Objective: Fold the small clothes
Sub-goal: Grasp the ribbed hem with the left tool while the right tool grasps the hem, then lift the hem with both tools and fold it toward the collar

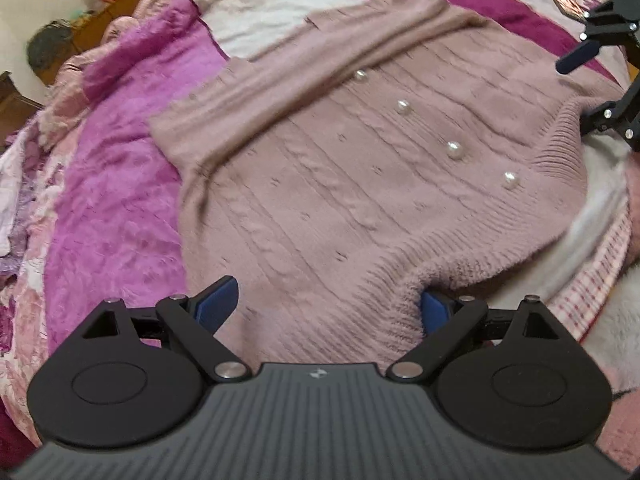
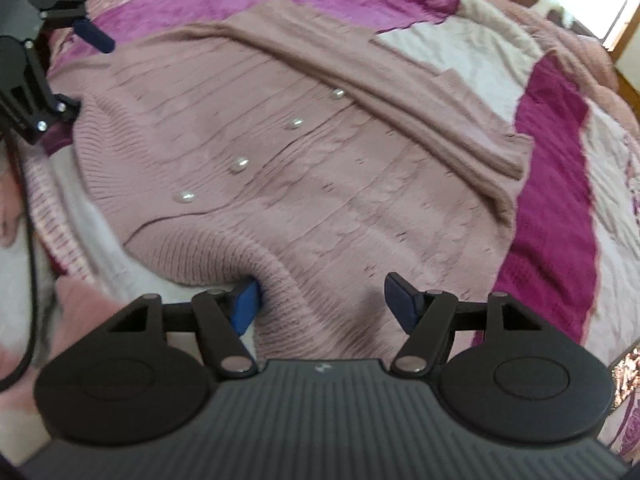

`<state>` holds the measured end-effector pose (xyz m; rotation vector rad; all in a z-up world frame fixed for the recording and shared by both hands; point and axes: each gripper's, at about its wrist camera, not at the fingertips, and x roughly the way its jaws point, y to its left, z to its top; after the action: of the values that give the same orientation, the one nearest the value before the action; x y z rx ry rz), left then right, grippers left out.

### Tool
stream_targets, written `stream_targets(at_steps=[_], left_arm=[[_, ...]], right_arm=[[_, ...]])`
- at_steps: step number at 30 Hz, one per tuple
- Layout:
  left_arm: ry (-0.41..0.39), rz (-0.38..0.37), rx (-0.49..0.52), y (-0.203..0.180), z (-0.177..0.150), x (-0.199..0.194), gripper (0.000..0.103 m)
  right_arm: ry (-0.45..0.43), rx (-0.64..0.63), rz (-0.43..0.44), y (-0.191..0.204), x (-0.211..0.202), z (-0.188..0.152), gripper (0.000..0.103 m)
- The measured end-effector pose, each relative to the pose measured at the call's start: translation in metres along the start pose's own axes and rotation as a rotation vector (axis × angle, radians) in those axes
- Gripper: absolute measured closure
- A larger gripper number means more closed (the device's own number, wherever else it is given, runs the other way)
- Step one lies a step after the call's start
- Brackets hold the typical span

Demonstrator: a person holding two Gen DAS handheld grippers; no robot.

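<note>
My sleeves are folded over the sweater (image 1: 340, 184); both grippers (image 1: 328, 306) (image 2: 320, 300) are spread at its hem, body fold left

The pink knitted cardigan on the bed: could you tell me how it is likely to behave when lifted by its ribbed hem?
The cardigan will probably drape and sag: its folded sleeve already lies in soft creases. The thick fuzzy knit likely grips the blue pads well rather than slipping. The pearl buttons may add slight weight and could snag.
</note>
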<state>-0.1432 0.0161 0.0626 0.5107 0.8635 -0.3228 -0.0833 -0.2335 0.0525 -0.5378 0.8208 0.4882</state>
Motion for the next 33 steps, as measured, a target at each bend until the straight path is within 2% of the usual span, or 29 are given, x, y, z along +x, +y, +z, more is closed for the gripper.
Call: stream_targets(at_steps=[5, 8, 10, 11, 13, 15, 16, 21, 23, 25, 27, 29, 31, 33], left_arm=[[-0.007, -0.012, -0.025, 0.002, 0.0, 0.006, 0.015], [-0.019, -0.03, -0.042, 0.0, -0.003, 0.008, 0.026], [-0.029, -0.048, -0.058, -0.003, -0.005, 0.01, 0.04], [-0.035, -0.052, -0.064, -0.004, -0.005, 0.011, 0.043], [-0.049, -0.059, -0.062, -0.007, -0.004, 0.01, 0.067], [-0.054, -0.088, -0.07, -0.008, -0.003, 0.01, 0.083], [-0.054, -0.098, -0.077, -0.009, -0.003, 0.01, 0.085], [-0.048, -0.108, -0.089, -0.008, -0.004, 0.007, 0.084], [-0.043, -0.114, -0.102, -0.004, -0.003, 0.004, 0.069], [-0.034, -0.139, -0.12, 0.0, -0.002, 0.0, 0.039], [-0.038, -0.2, -0.122, 0.003, -0.003, -0.005, 0.032], [-0.045, -0.266, -0.106, 0.001, -0.003, -0.009, 0.031], [-0.045, -0.275, -0.073, -0.006, -0.004, -0.009, 0.029], [-0.036, -0.25, -0.012, -0.018, -0.003, -0.006, 0.026]], right_arm=[[0.017, -0.016, 0.012, 0.003, 0.0, -0.002, 0.035], [0.007, 0.017, 0.013, 0.002, -0.002, -0.005, 0.04], [-0.003, 0.045, 0.016, 0.003, -0.001, -0.007, 0.046], [-0.007, 0.056, 0.021, 0.003, 0.0, -0.008, 0.051], [-0.02, 0.062, 0.018, 0.006, -0.001, -0.008, 0.061], [-0.035, 0.064, 0.016, 0.008, -0.002, -0.006, 0.075], [-0.042, 0.066, 0.014, 0.008, -0.003, -0.006, 0.078], [-0.076, 0.127, 0.005, 0.001, -0.005, -0.003, 0.087], [-0.096, 0.172, 0.003, -0.005, -0.004, 0.0, 0.088], [-0.113, 0.218, 0.006, -0.012, -0.004, 0.003, 0.088], [-0.125, 0.255, 0.018, -0.018, -0.004, 0.006, 0.089], [-0.132, 0.277, 0.027, -0.021, -0.005, 0.007, 0.089], [-0.139, 0.296, 0.032, -0.024, -0.006, 0.009, 0.089], [-0.147, 0.317, 0.04, -0.026, -0.008, 0.01, 0.089]])
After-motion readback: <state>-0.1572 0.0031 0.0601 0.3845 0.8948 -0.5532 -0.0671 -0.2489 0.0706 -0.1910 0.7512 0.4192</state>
